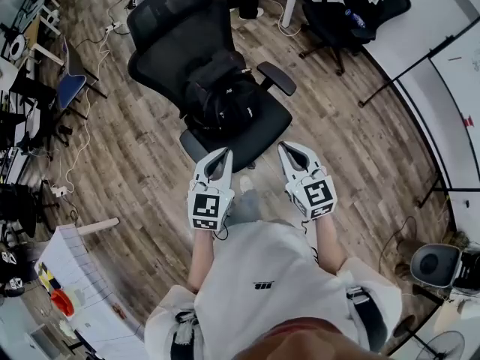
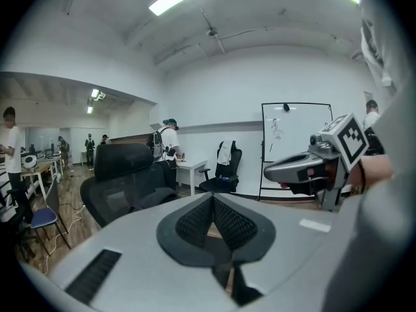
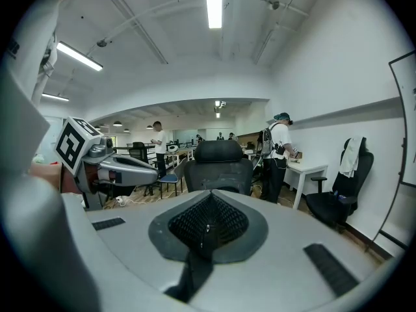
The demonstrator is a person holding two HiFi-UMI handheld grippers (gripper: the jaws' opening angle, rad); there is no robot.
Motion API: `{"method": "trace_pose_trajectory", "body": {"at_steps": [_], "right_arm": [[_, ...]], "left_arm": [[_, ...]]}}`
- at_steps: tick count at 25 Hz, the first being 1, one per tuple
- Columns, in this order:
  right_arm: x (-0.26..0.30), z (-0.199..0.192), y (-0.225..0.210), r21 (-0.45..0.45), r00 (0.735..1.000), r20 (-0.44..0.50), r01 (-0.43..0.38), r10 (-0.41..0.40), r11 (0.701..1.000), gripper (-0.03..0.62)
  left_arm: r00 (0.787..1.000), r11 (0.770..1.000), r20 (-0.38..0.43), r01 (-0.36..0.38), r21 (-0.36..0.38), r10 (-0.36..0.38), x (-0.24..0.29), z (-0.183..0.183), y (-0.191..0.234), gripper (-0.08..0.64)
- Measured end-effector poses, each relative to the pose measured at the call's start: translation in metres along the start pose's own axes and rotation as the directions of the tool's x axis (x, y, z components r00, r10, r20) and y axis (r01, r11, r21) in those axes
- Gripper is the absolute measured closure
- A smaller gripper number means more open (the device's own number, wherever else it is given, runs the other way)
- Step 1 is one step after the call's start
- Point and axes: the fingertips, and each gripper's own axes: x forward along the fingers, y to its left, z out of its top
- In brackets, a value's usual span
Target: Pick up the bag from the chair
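A black bag (image 1: 219,96) sits on the seat of a black mesh office chair (image 1: 169,32) straight ahead of me in the head view. My left gripper (image 1: 224,154) is shut and empty, its tip just short of the seat's front edge. My right gripper (image 1: 285,148) is shut and empty too, to the right of the seat front below the armrest (image 1: 277,77). In the left gripper view the chair back (image 2: 123,168) stands at the left and the right gripper (image 2: 305,169) shows at the right. In the right gripper view the chair back (image 3: 220,164) is dead ahead and the left gripper (image 3: 127,171) is at the left.
A second black chair (image 1: 339,17) with things on it stands at the far right by a white table. A whiteboard stand (image 1: 420,66) is at the right. A blue chair (image 1: 71,88) and cables lie at the left. A person with a backpack (image 3: 279,155) stands by a desk.
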Motion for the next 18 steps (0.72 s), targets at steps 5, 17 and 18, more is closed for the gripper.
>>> {"method": "trace_pose_trajectory", "body": {"at_steps": [5,17,18], "right_arm": [[0.046,0.006,-0.02,0.0,1.0,-0.019,-0.011,0.011,1.0,0.597],[0.151,-0.005,-0.063,-0.03,0.995,-0.095,-0.043,0.04,0.999,0.597],[0.157,-0.007,-0.066,-0.031,0.994,-0.103,-0.047,0.044,0.998,0.597]], "left_arm": [[1.0,0.999,0.017,0.003,-0.036,-0.003,0.034,0.004,0.035,0.548],[0.995,0.994,-0.057,-0.081,-0.068,0.077,0.101,-0.03,0.115,0.548],[0.994,0.993,-0.068,-0.091,-0.076,0.086,0.105,-0.035,0.119,0.548]]}}
